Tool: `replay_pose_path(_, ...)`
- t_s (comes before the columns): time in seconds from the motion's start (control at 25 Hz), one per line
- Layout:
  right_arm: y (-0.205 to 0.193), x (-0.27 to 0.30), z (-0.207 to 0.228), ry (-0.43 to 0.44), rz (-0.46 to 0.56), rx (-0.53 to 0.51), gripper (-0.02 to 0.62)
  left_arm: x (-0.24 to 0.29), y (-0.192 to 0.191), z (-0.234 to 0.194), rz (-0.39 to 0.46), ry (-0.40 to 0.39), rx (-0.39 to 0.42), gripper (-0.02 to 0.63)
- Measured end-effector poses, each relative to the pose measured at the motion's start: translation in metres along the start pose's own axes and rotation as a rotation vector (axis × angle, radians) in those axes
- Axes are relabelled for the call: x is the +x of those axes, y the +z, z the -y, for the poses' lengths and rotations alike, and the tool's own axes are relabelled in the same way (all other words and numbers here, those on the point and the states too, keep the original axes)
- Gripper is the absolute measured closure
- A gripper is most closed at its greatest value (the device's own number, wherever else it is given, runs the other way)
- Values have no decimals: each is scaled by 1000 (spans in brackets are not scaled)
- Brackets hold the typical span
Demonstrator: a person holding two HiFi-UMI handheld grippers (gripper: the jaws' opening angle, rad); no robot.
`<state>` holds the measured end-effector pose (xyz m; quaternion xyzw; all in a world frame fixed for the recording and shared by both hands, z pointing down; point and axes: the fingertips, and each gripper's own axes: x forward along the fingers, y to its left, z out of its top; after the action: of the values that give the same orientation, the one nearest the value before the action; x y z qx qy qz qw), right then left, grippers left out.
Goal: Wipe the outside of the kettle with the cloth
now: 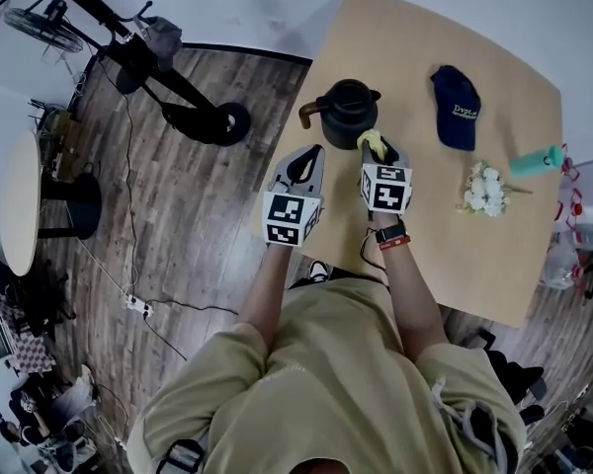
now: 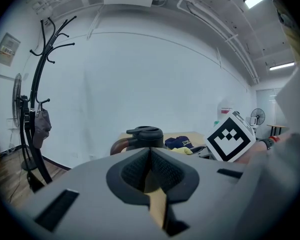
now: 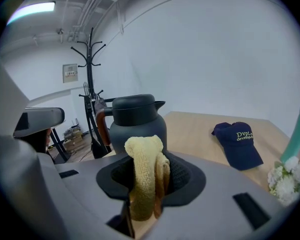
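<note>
**A:** Start closest in. What are the two tools doing?

**B:** The left gripper [image 2: 150, 170] has its jaws pressed together with nothing between them. It hangs off the near edge of the table [image 1: 474, 245]. The right gripper [image 1: 379, 150] is clamped on the cloth [image 3: 143, 181], a yellow terry wad that stands up out of the jaws and folds over at the top.

**A:** And where does the kettle lie from that cloth?

**B:** Straight ahead along the right gripper's jaws and a shade to the left. The kettle [image 3: 133, 125] stands upright near the table's front left corner, so its long axis is vertical. The cloth faces its near wall, low on the body. From the head view the cloth tip sits just beside that wall, but I cannot tell whether it touches.

**A:** Which hand is better placed?

**B:** The right one for wiping, I judge. It already holds the cloth and only has to push forward a little. The handle [image 1: 305, 116] sticks out on the left, towards the left gripper, so that gripper is nearer if the kettle needs steadying.

**A:** Anything past it in the way?

**B:** Not really. The spout [image 3: 160, 104] points right, above where the cloth would land. The blue cap [image 1: 456, 105] lies well apart, farther back on the right.
</note>
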<state>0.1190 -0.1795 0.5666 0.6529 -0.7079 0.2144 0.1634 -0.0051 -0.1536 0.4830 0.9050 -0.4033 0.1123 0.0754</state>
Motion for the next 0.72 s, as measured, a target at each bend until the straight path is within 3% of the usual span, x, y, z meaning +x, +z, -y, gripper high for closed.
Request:
replay_pose_path(0.36,9,24,40,-64,-21,-50,459,14,1,13,-12,-42,-2,583)
replay_pose_path(0.72,17,43,55,-56,-17,-54,459,17,0,9,-18,-38,-10,583)
